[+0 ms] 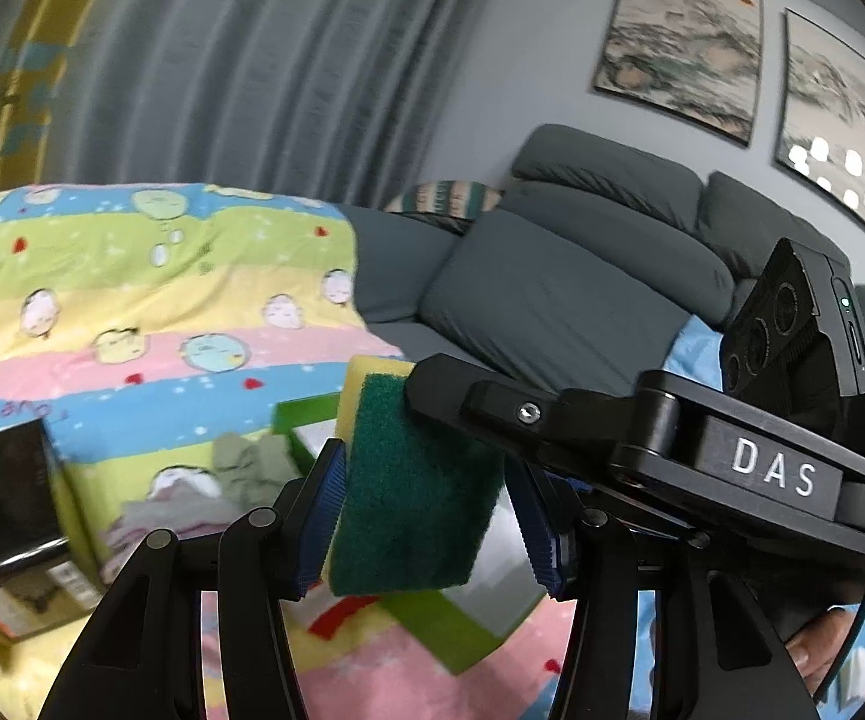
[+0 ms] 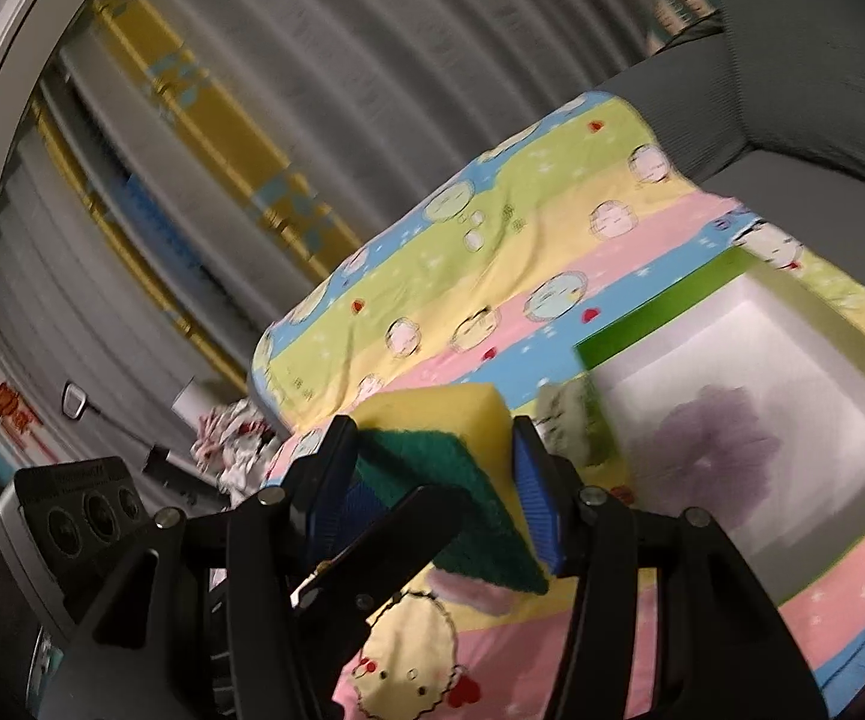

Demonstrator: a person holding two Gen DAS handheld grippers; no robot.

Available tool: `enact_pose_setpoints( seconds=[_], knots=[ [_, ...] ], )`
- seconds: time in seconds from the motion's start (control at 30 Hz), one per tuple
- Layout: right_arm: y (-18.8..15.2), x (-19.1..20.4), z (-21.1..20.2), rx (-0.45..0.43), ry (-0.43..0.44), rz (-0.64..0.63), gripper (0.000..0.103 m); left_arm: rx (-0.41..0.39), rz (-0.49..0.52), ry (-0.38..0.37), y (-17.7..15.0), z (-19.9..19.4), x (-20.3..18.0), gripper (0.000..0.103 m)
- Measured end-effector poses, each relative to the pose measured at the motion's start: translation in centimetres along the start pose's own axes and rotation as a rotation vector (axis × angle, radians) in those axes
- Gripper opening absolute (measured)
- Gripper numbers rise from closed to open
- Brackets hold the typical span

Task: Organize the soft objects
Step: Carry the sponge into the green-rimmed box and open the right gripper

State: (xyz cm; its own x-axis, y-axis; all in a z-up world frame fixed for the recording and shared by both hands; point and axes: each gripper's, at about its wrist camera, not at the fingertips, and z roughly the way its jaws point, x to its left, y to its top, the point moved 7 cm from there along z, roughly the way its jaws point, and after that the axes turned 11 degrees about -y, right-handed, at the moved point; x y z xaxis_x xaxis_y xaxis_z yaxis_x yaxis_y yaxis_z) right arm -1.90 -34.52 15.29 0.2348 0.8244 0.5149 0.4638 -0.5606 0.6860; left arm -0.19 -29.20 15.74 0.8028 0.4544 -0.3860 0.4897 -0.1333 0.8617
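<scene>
While airborne, sponge (image 1: 411,486) between both grippers' fingers (image 1: 327,513).

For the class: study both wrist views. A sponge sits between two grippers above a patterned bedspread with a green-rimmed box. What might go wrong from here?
1. The sponge sits between the fingers of both the right gripper and the left gripper; if both pull, it may twist or slip out.
2. In the right wrist view it hangs left of the green-rimmed box; released now, it would probably land on the bedspread.
</scene>
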Motion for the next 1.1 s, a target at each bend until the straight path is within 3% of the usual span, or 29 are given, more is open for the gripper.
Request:
enact_pose_setpoints(
  seconds=[0.23, 0.5, 0.63, 0.73, 0.8, 0.97, 1.0, 1.07, 1.1],
  knots=[
    [0.9, -4.5, -0.3, -0.026, -0.031, 0.112, 0.052, 0.043, -0.008, -0.079, -0.3, 3.9, -1.2, 0.054],
    [0.7, -9.6, -0.2, -0.021, -0.135, 0.23, 0.052, 0.13, -0.033, -0.14, -2.0, 8.1, -2.7, 0.054],
    [0.6, -11.7, -0.1, -0.024, -0.233, 0.265, 0.052, 0.163, -0.044, -0.143, -3.2, 9.7, -3.3, 0.054],
    [0.3, -12.9, -0.3, -0.027, -0.403, 0.265, 0.064, 0.166, -0.046, -0.146, -3.7, 9.8, -3.6, 0.054],
    [0.5, -12.9, -0.9, -0.065, -0.466, 0.239, 0.074, 0.173, -0.049, -0.144, -3.9, 9.6, -3.6, 0.054],
    [0.8, -12.1, -1.4, -0.091, -0.413, 0.232, 0.09, 0.156, -0.044, -0.116, -3.5, 7.2, -2.9, 0.056],
    [0.7, -11.9, -1.4, -0.093, -0.406, 0.225, 0.093, 0.152, -0.046, -0.111, -3.4, 6.8, -2.7, 0.06],
    [0.7, -10.9, -1.4, -0.097, -0.39, 0.204, 0.098, 0.134, -0.054, -0.091, -3.2, 5.4, -2.0, 0.079],
    [0.8, -10.4, -1.3, -0.097, -0.385, 0.196, 0.1, 0.116, -0.058, -0.078, -3.1, 4.4, -1.6, 0.081]
  ],
)
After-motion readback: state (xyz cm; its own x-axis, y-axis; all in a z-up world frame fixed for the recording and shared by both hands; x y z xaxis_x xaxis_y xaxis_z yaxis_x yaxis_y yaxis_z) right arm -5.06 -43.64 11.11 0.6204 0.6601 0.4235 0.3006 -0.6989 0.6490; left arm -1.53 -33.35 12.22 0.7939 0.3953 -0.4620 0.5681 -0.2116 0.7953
